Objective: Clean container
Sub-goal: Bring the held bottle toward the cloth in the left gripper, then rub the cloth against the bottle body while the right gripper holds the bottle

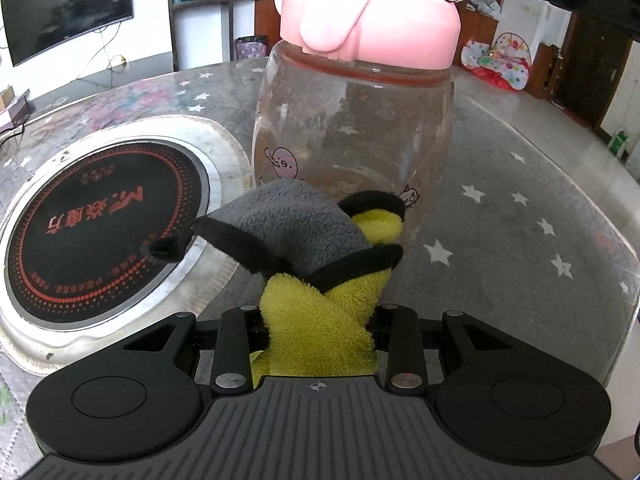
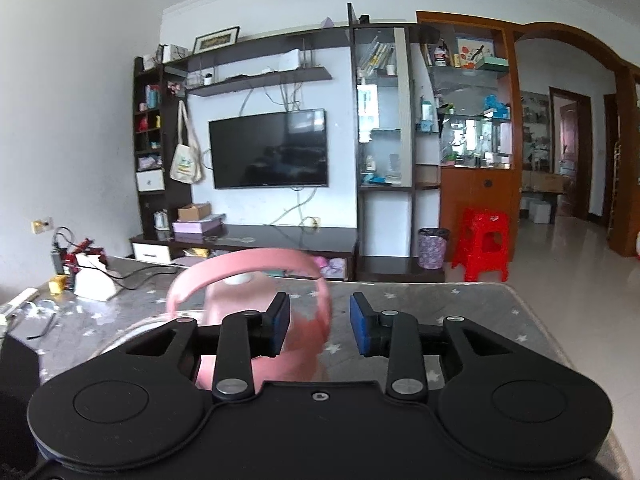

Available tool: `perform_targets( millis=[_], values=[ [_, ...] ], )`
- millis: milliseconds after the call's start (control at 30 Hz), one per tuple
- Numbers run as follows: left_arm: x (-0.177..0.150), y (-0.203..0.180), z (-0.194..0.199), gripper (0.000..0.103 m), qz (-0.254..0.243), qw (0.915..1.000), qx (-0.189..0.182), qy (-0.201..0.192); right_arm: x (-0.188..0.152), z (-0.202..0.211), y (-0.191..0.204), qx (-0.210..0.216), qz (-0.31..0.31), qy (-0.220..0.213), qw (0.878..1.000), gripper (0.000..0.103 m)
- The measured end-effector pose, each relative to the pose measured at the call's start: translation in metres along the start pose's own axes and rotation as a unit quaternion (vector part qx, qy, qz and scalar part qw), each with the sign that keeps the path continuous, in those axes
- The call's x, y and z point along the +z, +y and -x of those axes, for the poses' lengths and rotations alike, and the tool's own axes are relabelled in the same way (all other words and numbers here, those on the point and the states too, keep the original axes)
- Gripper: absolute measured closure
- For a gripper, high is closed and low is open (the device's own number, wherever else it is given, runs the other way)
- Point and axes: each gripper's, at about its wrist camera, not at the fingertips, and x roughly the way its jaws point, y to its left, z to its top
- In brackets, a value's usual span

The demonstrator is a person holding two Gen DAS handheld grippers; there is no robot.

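Note:
A clear bottle (image 1: 352, 132) with cartoon prints and a pink lid (image 1: 368, 16) stands upright on the table, just beyond my left gripper (image 1: 320, 312). That gripper is shut on a yellow-green and grey cloth (image 1: 312, 248) with black edging, which hides its fingertips. The bunched cloth rests against the bottle's lower front wall. In the right wrist view my right gripper (image 2: 320, 324) is open, its blue pads apart. The pink lid (image 2: 288, 360) and its arched carry strap (image 2: 248, 264) lie right in front, the strap passing through the gap without touching either pad.
A round black induction cooktop (image 1: 104, 232) is set into the star-patterned table (image 1: 520, 200), left of the bottle. Cables and a white box (image 2: 94, 284) sit at the table's far left. Beyond the table are a TV unit and a red stool (image 2: 484, 244).

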Motion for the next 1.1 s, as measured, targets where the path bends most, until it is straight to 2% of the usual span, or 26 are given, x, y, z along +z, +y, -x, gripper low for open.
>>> perform_targets(
  millis=[233,400,700,833,1100],
  values=[
    [0.016,0.003,0.022,0.069,-0.004,0.9994,0.016,-0.029,-0.004,0.005,0.016,0.050,-0.011,0.005,0.999,0.067],
    [0.027,0.006,0.038,0.069,-0.007,0.9982,0.025,-0.053,-0.001,0.008,0.024,0.067,-0.009,0.004,0.998,0.067],
    [0.044,0.010,0.050,0.069,-0.017,0.9965,0.043,-0.070,0.000,0.007,0.028,0.045,0.016,0.008,0.999,0.067],
    [0.044,0.010,0.046,0.069,-0.016,0.9971,0.041,-0.062,-0.006,0.000,0.025,0.029,0.028,0.013,0.999,0.067],
    [0.041,0.006,0.040,0.069,-0.018,0.9982,0.022,-0.053,-0.015,-0.006,0.026,0.031,0.035,0.018,0.999,0.072]
  ],
)
